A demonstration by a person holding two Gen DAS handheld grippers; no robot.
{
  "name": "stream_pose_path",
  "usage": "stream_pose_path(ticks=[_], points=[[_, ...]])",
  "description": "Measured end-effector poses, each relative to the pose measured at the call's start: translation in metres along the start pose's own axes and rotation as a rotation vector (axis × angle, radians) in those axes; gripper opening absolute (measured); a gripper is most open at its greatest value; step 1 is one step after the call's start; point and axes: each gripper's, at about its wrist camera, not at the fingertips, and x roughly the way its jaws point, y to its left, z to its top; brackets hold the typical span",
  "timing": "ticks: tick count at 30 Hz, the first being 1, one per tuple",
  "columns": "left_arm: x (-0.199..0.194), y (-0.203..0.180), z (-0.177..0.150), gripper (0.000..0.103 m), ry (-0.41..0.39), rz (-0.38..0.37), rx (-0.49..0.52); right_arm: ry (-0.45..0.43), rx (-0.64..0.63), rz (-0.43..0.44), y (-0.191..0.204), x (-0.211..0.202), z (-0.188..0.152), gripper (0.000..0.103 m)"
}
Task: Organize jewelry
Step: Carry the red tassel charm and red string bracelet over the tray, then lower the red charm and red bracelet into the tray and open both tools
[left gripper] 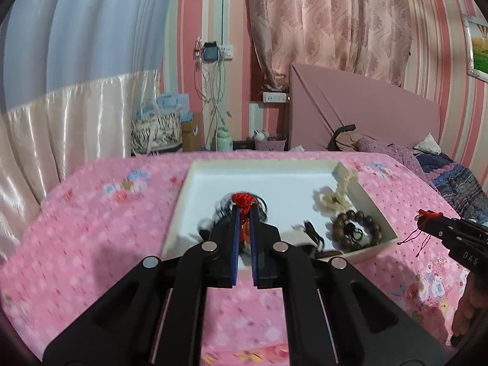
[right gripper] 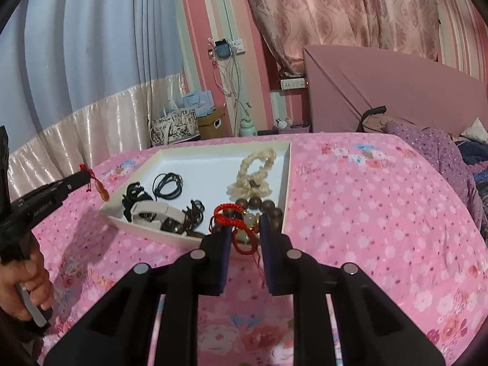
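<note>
Above the near edge of the shallow white cardboard tray [right gripper: 288, 164]: right gripper [right gripper: 244, 235], clenched on 1 red braided-cord bracelet [right gripper: 235, 224]. Left gripper [left gripper: 243, 213], beyond the tray's left edge, grasps 1 red-corded amber pendant [right gripper: 102, 192]; tray lies directly ahead of both.

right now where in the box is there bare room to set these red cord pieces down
The white box is bare along its far wall, from the far left corner to the cream scrunchie. The near edge is crowded: black cords, white bangle, wooden bead bracelet. Pink bedspread right of the box is bare too.
</note>
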Motion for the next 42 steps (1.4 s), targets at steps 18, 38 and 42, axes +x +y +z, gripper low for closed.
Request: stream_pose_path(ticks=[18,38,42], points=[[0.074,0.03,0.059,0.004,0.012,0.018,-0.023,-0.054,-0.015,0.064,0.045,0.063,0.083,0.018],[0.165,0.034,0.016,0.004,0.161,0.024,-0.044,0.106,-0.028,0.001,0.046,0.146,0.044,0.018],[0.168,0.032,0.012,0.004,0.163,0.03,-0.048,0.112,-0.027,-0.005,0.044,0.147,0.041,0.018]])
